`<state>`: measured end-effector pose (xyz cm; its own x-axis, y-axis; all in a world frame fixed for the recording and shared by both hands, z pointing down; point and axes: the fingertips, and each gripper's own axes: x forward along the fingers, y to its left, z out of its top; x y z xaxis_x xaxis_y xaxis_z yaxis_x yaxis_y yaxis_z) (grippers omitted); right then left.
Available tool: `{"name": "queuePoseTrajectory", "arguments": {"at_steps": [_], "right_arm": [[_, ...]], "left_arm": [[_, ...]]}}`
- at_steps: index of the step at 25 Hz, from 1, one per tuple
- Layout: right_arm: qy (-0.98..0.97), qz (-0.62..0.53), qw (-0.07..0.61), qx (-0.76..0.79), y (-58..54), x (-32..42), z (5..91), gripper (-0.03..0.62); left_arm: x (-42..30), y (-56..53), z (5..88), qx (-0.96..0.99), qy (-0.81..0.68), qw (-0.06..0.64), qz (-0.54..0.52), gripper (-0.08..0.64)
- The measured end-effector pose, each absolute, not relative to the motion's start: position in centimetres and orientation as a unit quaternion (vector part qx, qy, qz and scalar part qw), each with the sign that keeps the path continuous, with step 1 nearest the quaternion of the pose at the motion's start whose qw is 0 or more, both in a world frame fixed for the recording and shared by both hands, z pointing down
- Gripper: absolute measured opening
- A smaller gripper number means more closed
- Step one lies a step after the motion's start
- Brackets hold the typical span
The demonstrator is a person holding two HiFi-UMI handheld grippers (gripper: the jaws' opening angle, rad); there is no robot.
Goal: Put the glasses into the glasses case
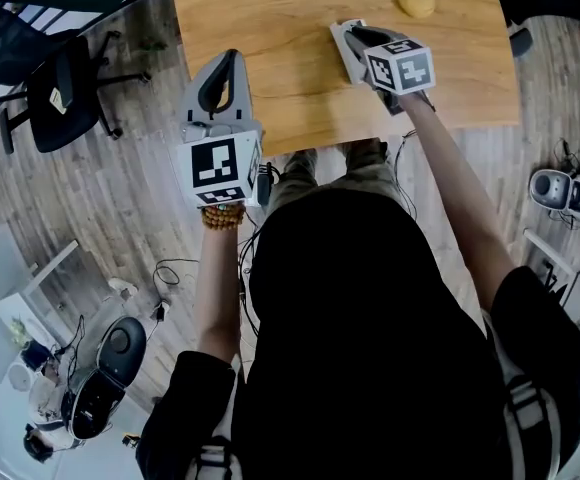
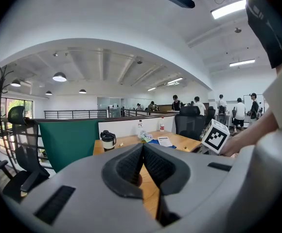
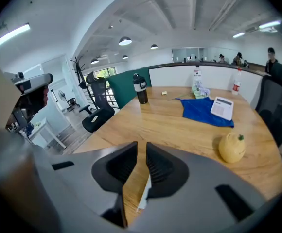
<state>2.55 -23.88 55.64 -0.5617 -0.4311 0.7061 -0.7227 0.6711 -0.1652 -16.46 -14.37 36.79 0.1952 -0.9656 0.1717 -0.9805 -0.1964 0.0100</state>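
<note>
No glasses and no glasses case show in any view. My left gripper (image 1: 232, 58) hangs over the near left edge of the wooden table (image 1: 300, 88). Its jaws are shut, tips touching, with nothing between them (image 2: 142, 146). My right gripper (image 1: 348, 30) is over the table's near middle. In the right gripper view its jaws (image 3: 141, 147) stand almost together with only a thin slit, holding nothing. A white edge shows under the right jaw; I cannot tell what it is. The right gripper's marker cube (image 2: 215, 135) also shows in the left gripper view.
A yellow lemon-shaped thing (image 3: 232, 147) lies to the right, beyond the right gripper. Farther back are a blue cloth (image 3: 199, 111) with a white flat device (image 3: 222, 107), a black cup (image 3: 140, 89) and bottles (image 3: 196, 79). An office chair (image 1: 65, 93) stands left of the table.
</note>
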Motion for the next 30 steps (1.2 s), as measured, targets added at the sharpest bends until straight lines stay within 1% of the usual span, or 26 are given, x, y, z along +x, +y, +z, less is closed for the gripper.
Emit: {"name": "queuePoseTrajectory", "arguments": {"at_steps": [4, 6, 8, 12, 17, 20, 27, 30], "right_arm": [[-0.866, 0.206, 0.296, 0.345, -24.1, 1.4, 51.6, 0.066], [-0.875, 0.198, 0.279, 0.343, -24.2, 0.8, 50.3, 0.055], [-0.884, 0.194, 0.253, 0.343, -24.2, 0.2, 48.6, 0.031], [-0.894, 0.175, 0.204, 0.358, -24.3, -0.5, 44.4, 0.031], [-0.9, 0.081, 0.159, 0.397, -23.7, -0.8, 38.5, 0.01], [-0.901, 0.033, 0.133, 0.411, -23.2, -0.3, 35.5, 0.009], [-0.9, -0.027, 0.067, 0.431, -21.8, 1.1, 30.8, 0.009], [-0.898, -0.057, 0.049, 0.434, -20.9, 0.8, 29.8, 0.009]], "left_arm": [[-16.2, -15.1, 35.8, 0.777, -0.625, 0.044, 0.061, 0.02], [-16.0, -15.4, 35.4, 0.78, -0.622, 0.039, 0.06, 0.02], [-15.7, -15.7, 34.8, 0.781, -0.62, 0.035, 0.055, 0.02], [-14.7, -16.5, 33.7, 0.787, -0.614, 0.029, 0.044, 0.02], [-14.2, -17.2, 32.0, 0.793, -0.608, 0.016, 0.026, 0.02], [-13.7, -17.5, 31.1, 0.796, -0.605, 0.01, 0.016, 0.02], [-12.6, -17.7, 29.7, 0.8, -0.6, 0.003, -0.004, 0.02], [-12.4, -17.6, 29.1, 0.799, -0.601, -0.002, -0.013, 0.02]]}}
